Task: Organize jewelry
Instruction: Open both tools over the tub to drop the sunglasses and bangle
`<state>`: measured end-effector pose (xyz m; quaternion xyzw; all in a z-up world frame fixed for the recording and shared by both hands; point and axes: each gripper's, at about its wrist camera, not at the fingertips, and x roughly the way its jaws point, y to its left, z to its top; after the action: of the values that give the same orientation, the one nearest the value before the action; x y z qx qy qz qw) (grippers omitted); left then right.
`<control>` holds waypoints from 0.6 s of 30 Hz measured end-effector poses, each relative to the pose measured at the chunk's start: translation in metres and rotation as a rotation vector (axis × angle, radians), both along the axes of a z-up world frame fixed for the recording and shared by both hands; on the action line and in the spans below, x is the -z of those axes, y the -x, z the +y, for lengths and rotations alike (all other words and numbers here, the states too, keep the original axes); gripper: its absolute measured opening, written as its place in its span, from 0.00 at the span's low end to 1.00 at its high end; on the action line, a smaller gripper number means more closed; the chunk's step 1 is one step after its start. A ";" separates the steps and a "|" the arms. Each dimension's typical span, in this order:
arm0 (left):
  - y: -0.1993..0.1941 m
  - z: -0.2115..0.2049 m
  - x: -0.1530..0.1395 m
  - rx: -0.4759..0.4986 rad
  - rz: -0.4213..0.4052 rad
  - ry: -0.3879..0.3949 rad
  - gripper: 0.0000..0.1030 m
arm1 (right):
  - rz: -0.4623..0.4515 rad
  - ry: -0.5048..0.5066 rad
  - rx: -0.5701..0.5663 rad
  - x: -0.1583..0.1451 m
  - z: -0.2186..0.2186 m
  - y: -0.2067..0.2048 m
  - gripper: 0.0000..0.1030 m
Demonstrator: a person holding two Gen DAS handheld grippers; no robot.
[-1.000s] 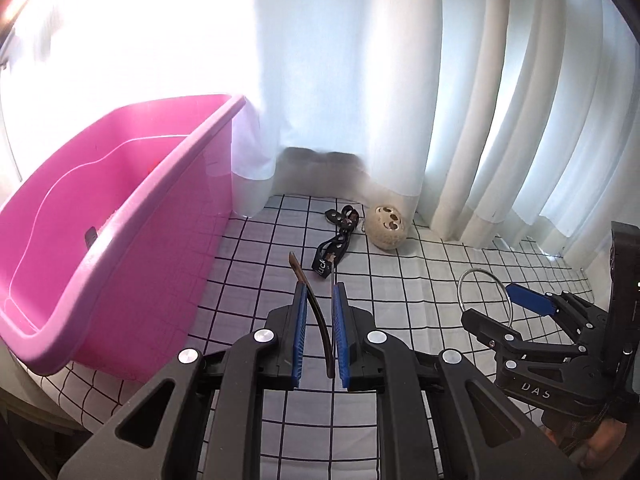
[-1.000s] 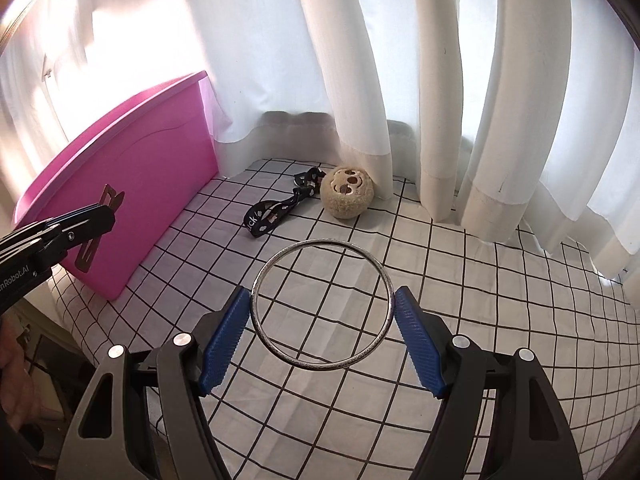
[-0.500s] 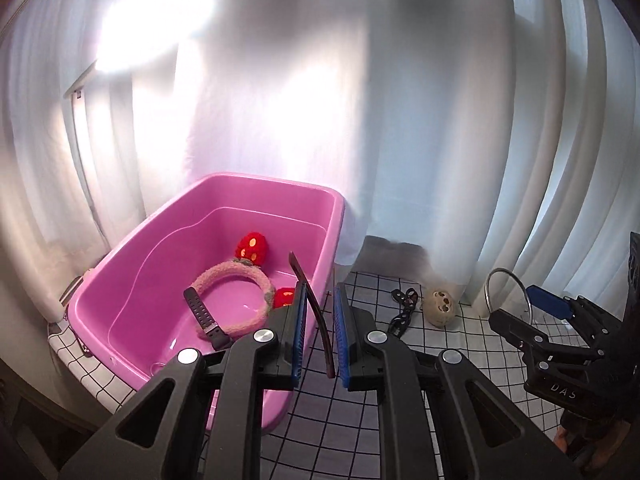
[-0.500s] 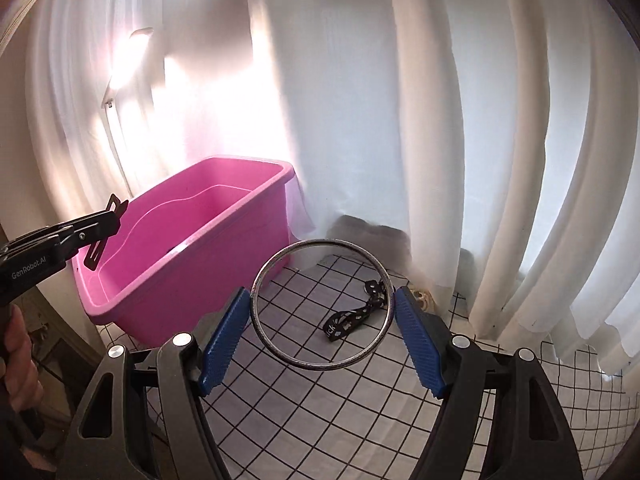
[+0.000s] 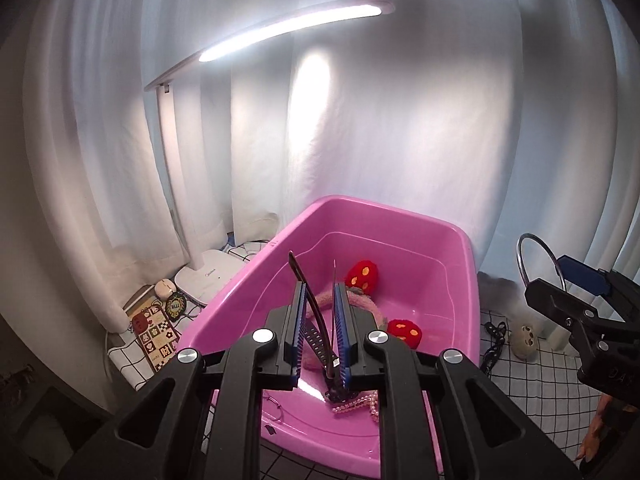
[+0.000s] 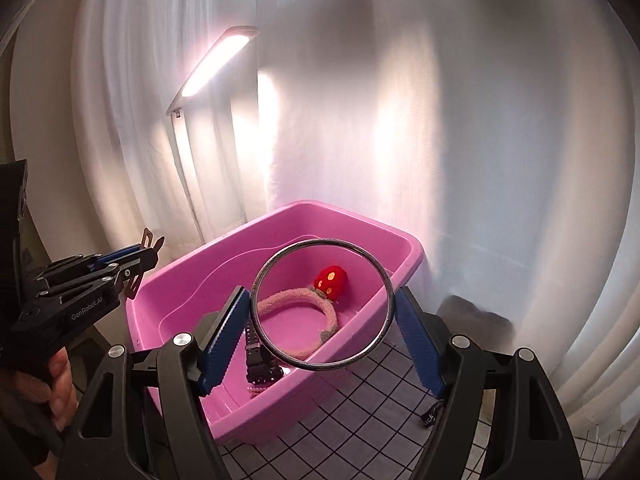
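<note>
My left gripper (image 5: 320, 304) is shut on a thin brown hair clip (image 5: 310, 300), which stands slanted between the blue pads above the pink tub (image 5: 400, 210). The same gripper (image 6: 148, 252) shows at the left of the right wrist view, over the tub's near left corner. My right gripper (image 6: 320, 300) is shut on a silver bangle (image 6: 320, 241), pads pressing on both sides, in front of the tub (image 6: 340, 212). It appears at the right of the left wrist view (image 5: 560, 280) with the bangle (image 5: 524, 244). In the tub lie a fluffy pink headband (image 6: 296, 294) with red strawberries, a black watch (image 6: 258, 360) and pearl pieces (image 5: 360, 404).
A lit desk lamp (image 5: 280, 28) stands left of the tub on its white base (image 5: 208, 274). A patterned pouch (image 5: 156, 332) lies nearby. On the checked cloth (image 5: 532, 392) right of the tub lie a black cord (image 5: 494, 344) and a beige ball (image 5: 526, 338). White curtains close the back. A hand (image 6: 60, 384) holds the left gripper.
Both grippers have risen and swung left from the checked cloth towards the pink tub, whose inside has come into view. Each keeps its hold on its piece.
</note>
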<state>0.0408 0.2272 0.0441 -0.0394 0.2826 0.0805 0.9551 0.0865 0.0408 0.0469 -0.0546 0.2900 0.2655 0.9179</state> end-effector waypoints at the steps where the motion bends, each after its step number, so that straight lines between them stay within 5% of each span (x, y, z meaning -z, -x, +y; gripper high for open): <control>1: -0.004 0.004 0.003 -0.005 0.009 0.001 0.14 | 0.005 0.000 -0.009 0.001 0.007 -0.004 0.69; 18: -0.057 0.059 0.069 -0.080 0.224 0.108 0.22 | 0.184 0.138 -0.029 0.057 0.086 -0.063 0.69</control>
<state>0.0983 0.2860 -0.0250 -0.0926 0.3894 0.1071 0.9101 0.1497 0.1268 -0.0098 -0.0974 0.3899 0.2619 0.8774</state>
